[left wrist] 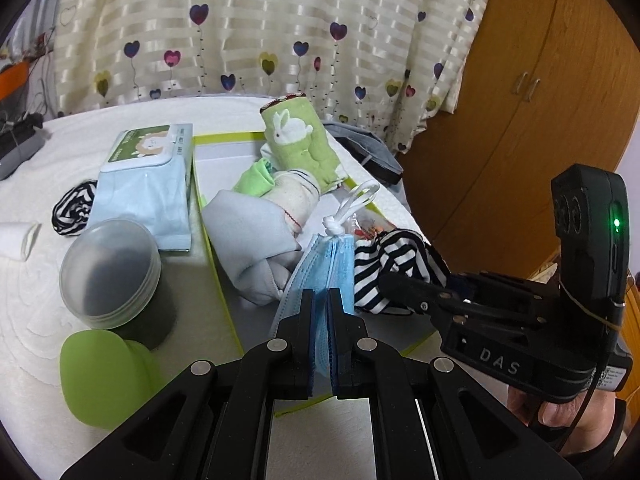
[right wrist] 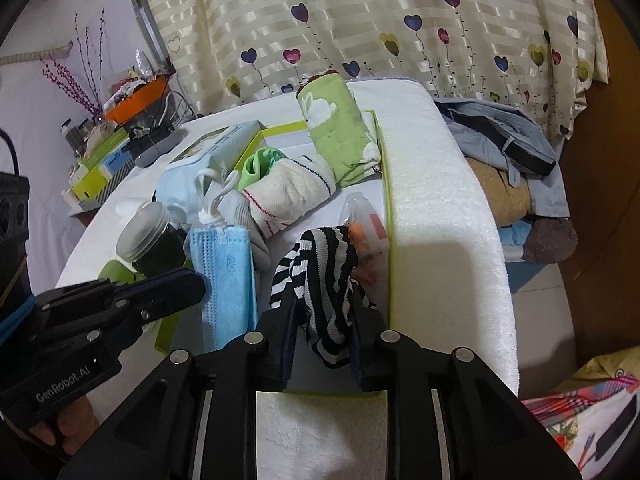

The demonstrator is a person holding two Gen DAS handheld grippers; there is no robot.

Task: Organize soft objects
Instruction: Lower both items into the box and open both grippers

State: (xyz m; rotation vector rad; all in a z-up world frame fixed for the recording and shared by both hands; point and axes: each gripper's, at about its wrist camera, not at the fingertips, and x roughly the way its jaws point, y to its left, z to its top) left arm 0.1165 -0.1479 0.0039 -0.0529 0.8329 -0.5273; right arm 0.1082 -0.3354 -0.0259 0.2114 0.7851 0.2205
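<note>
A shallow white box with a yellow-green rim (left wrist: 224, 280) (right wrist: 382, 184) lies on the white towel-covered table. In it are a rolled green rabbit towel (left wrist: 300, 140) (right wrist: 340, 128), a cream sock (left wrist: 292, 200) (right wrist: 288, 196), a green sock (left wrist: 254, 178) and a grey cloth (left wrist: 248, 236). My left gripper (left wrist: 320, 300) is shut on a stack of blue face masks (left wrist: 324, 260) (right wrist: 226, 276) over the box. My right gripper (right wrist: 324, 312) is shut on a black-and-white striped sock (right wrist: 320, 276) (left wrist: 384, 264) over the box's near right part.
Left of the box are a wet-wipes pack (left wrist: 148, 172), a dark jar with clear lid (left wrist: 112, 272) (right wrist: 148, 232), a green soft object (left wrist: 104, 376), another striped sock (left wrist: 72, 208) and a white roll (left wrist: 20, 240). Clothes (right wrist: 512, 148) pile beyond the table's right edge. A wooden wardrobe (left wrist: 520, 100) stands right.
</note>
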